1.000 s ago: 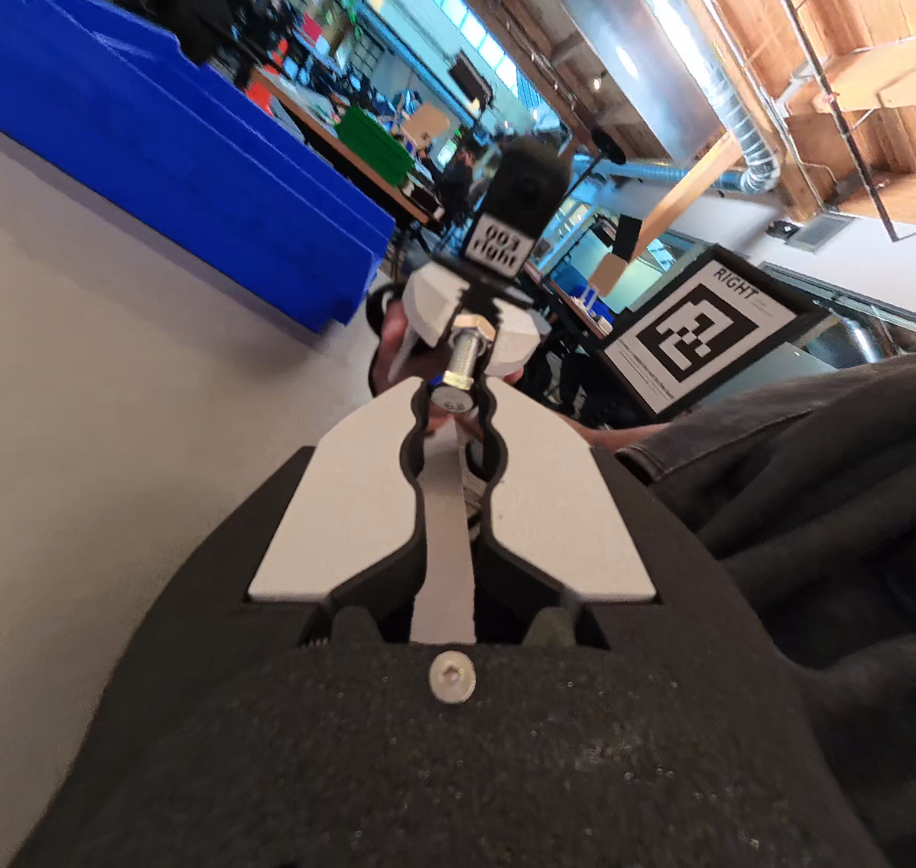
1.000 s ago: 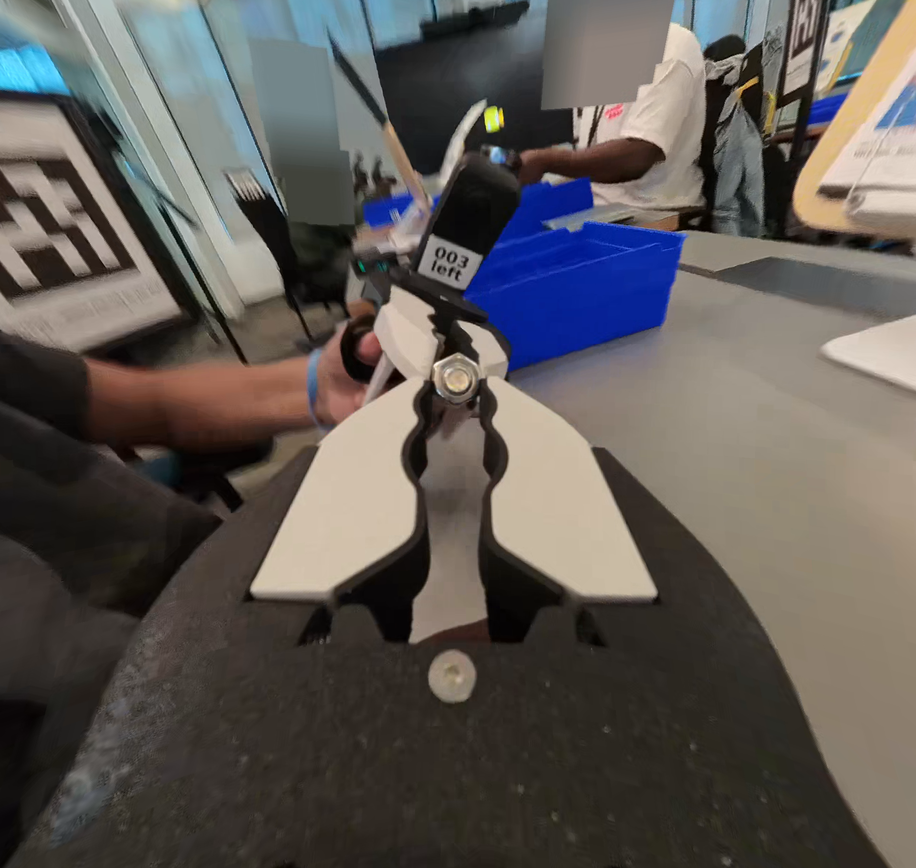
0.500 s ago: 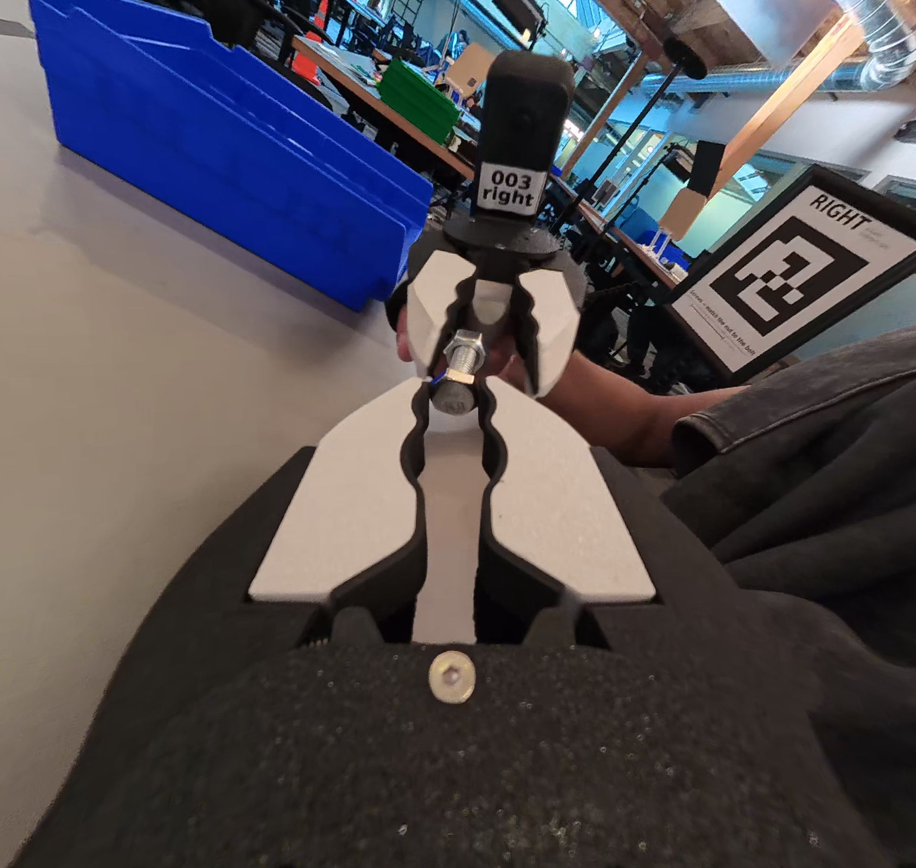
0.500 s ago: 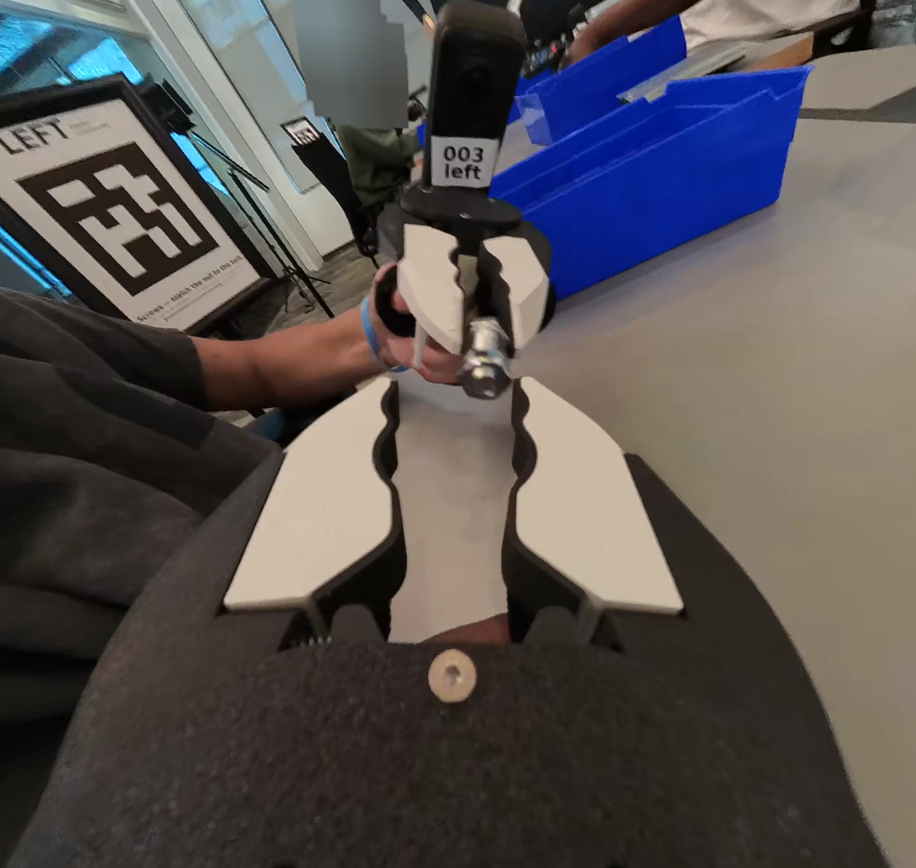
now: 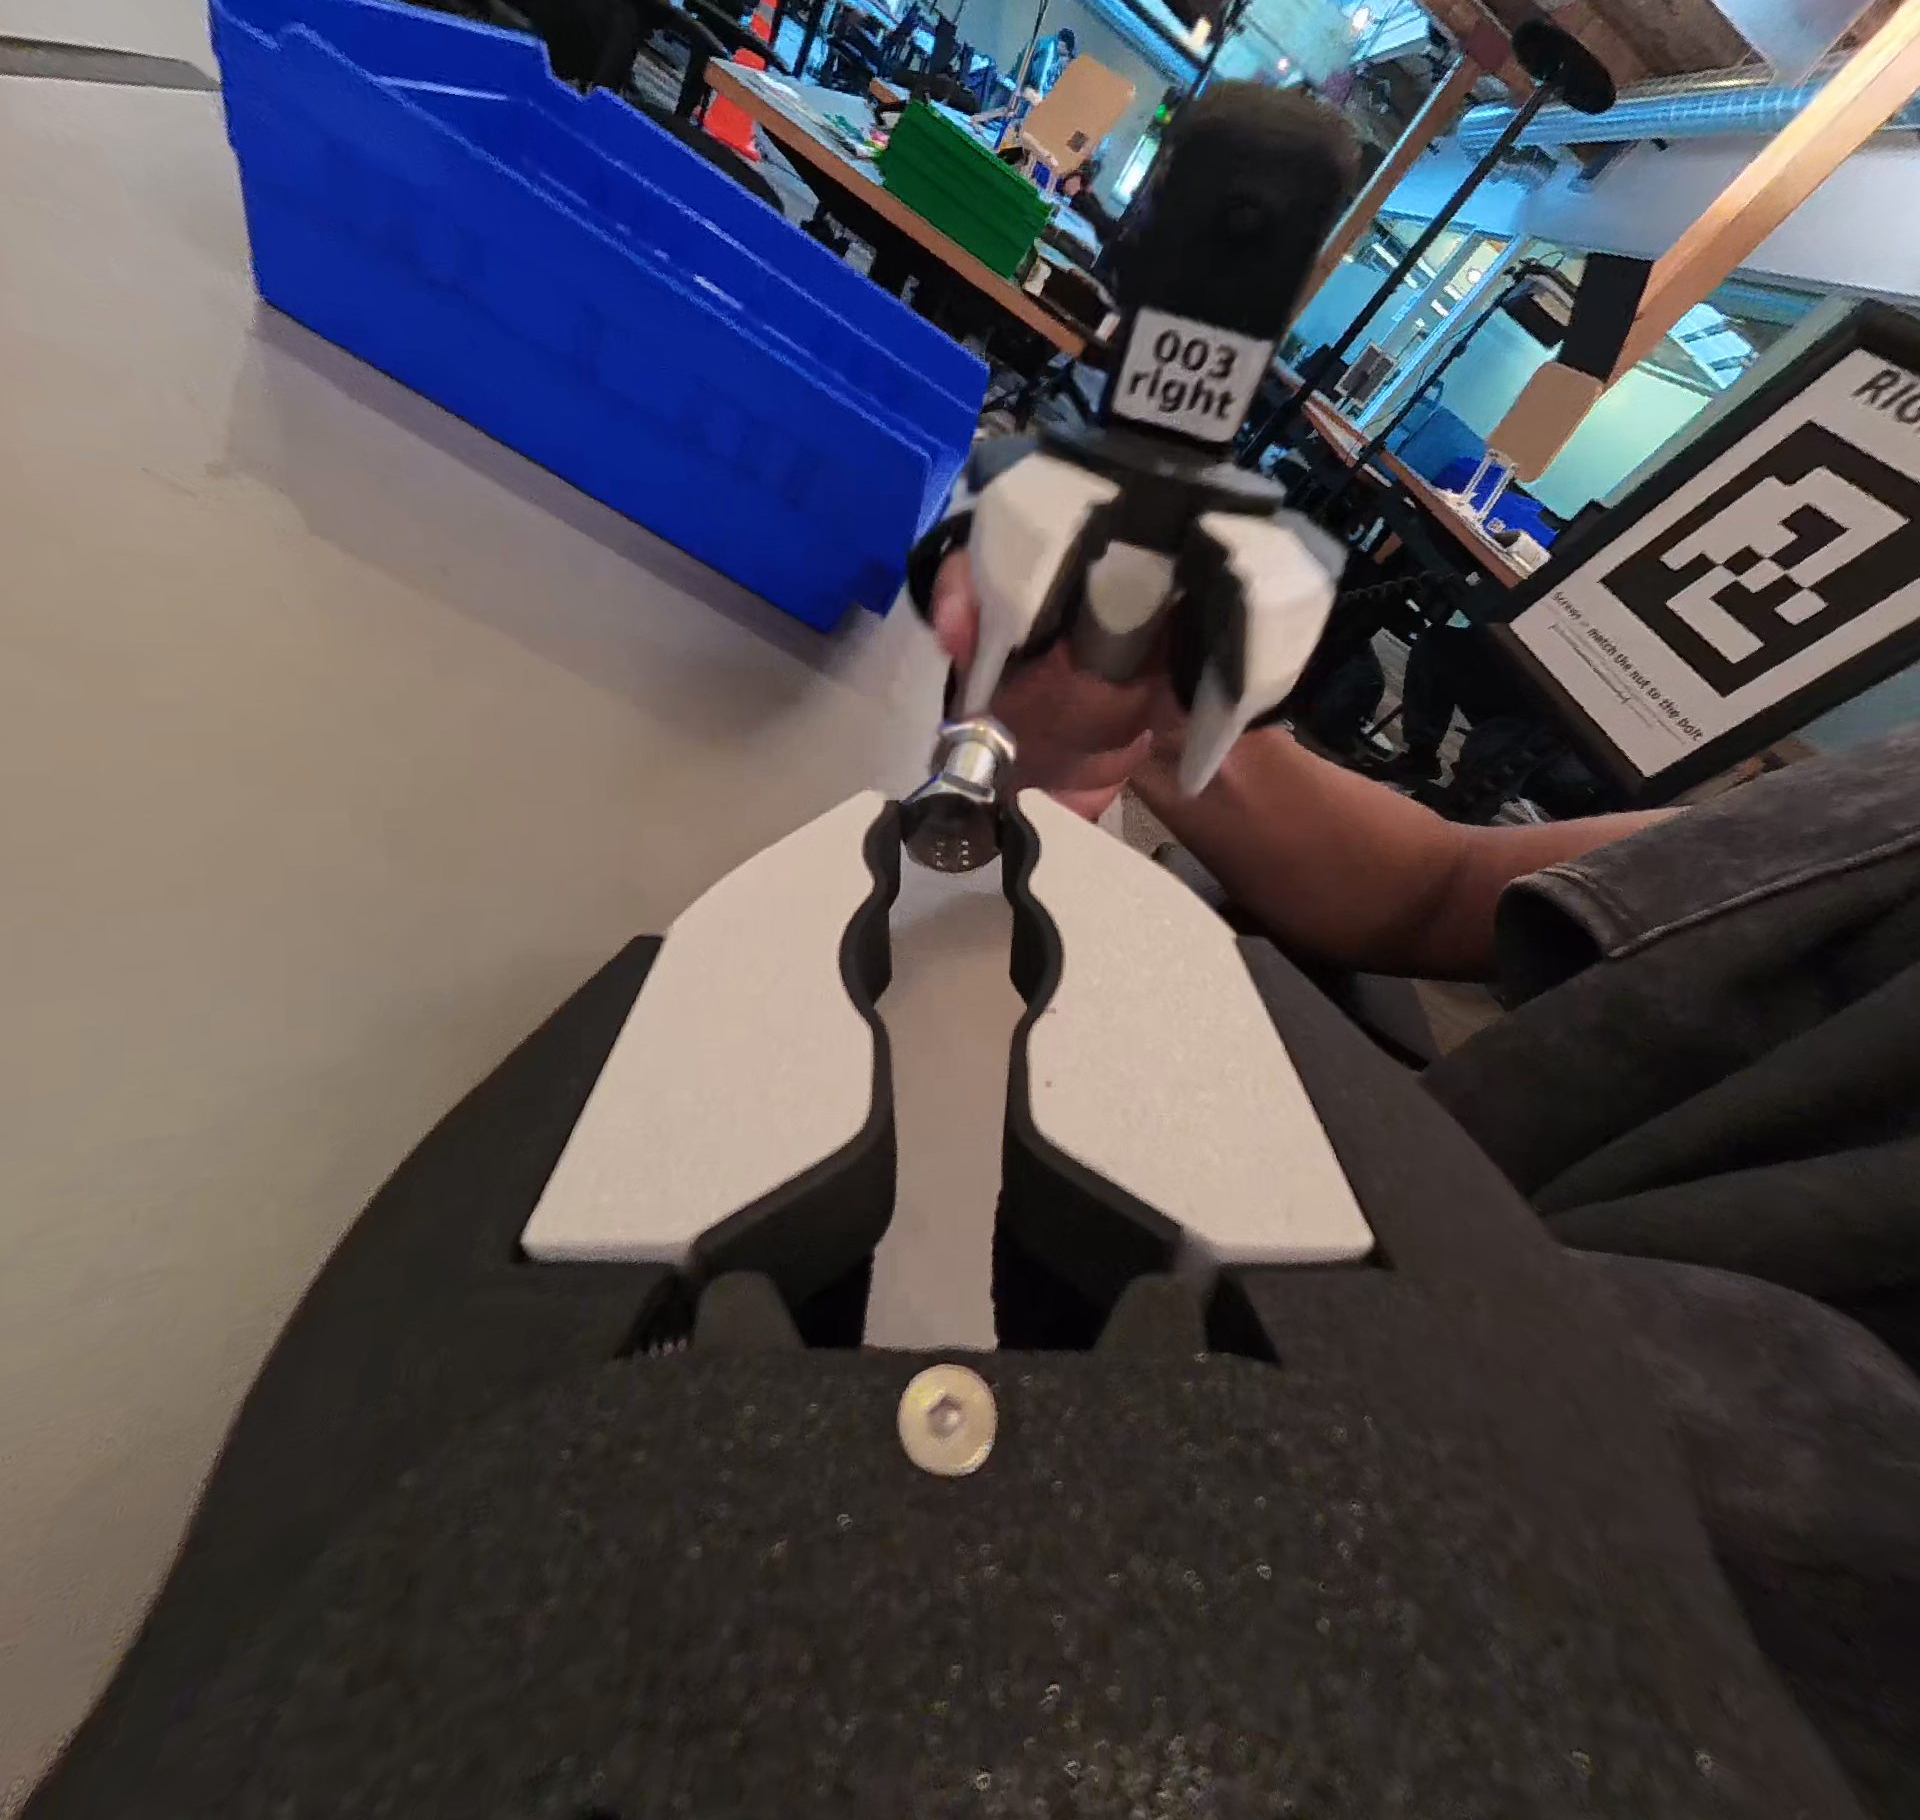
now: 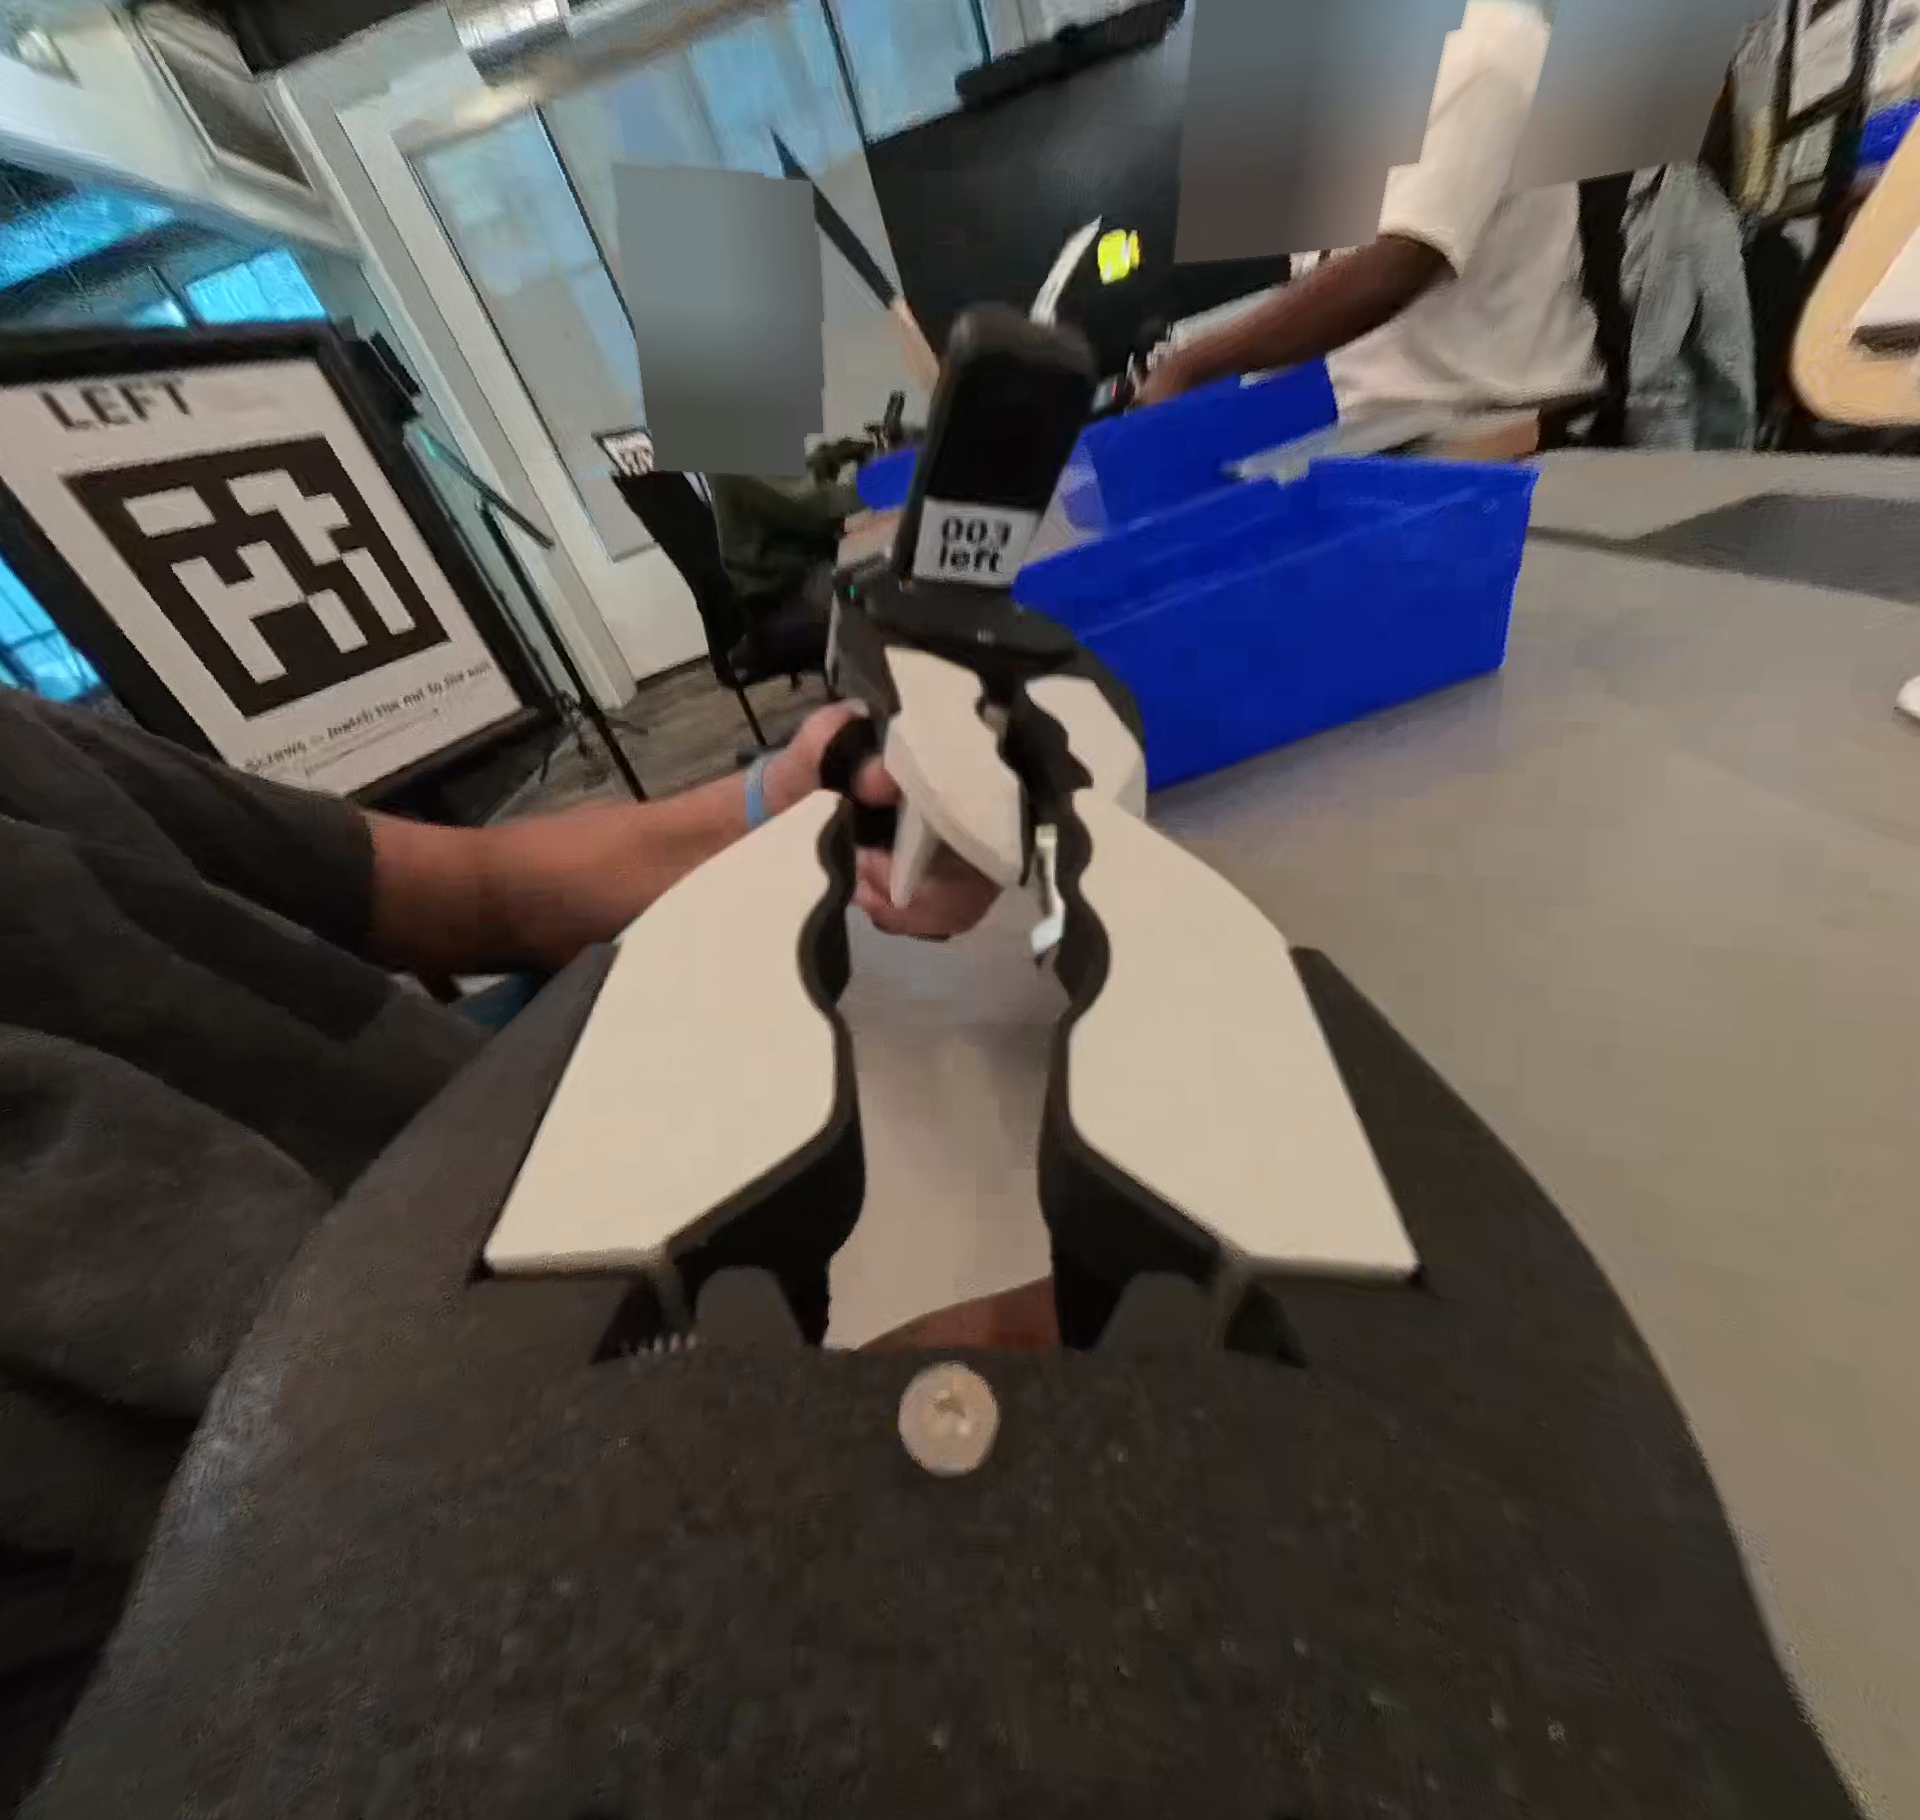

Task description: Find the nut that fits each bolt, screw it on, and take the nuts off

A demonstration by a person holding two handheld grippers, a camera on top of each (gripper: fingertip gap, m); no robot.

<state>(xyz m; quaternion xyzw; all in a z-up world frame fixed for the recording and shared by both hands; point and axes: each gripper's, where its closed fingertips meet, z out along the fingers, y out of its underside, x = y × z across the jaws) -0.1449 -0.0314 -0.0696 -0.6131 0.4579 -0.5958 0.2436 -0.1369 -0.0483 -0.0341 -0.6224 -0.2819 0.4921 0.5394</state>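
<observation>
My left gripper (image 5: 951, 835) is shut on the head of a silver bolt (image 5: 948, 848) and holds it above the grey table (image 5: 312, 783). The shank points away from me and carries a silver nut (image 5: 974, 740). My right gripper (image 6: 956, 835) is open and empty, facing the left one. In the left wrist view the right gripper (image 5: 1091, 731) sits just behind and right of the nut, jaws spread, apart from it. In the right wrist view the left gripper (image 6: 977, 906) is close ahead, and the bolt is too blurred to make out.
A blue plastic bin (image 5: 582, 336) stands on the table behind the grippers and also shows in the right wrist view (image 6: 1299, 607). Framed marker signs (image 5: 1766, 565) (image 6: 249, 565) stand off the table edge. A person in a white shirt (image 6: 1475, 316) works at the far side. Some 4 cm of space lies between my two pairs of fingers.
The right gripper, shut around the nut a second ago, has opened and drawn back. The nut stays on the bolt. The left gripper has rolled from tilted to level.
</observation>
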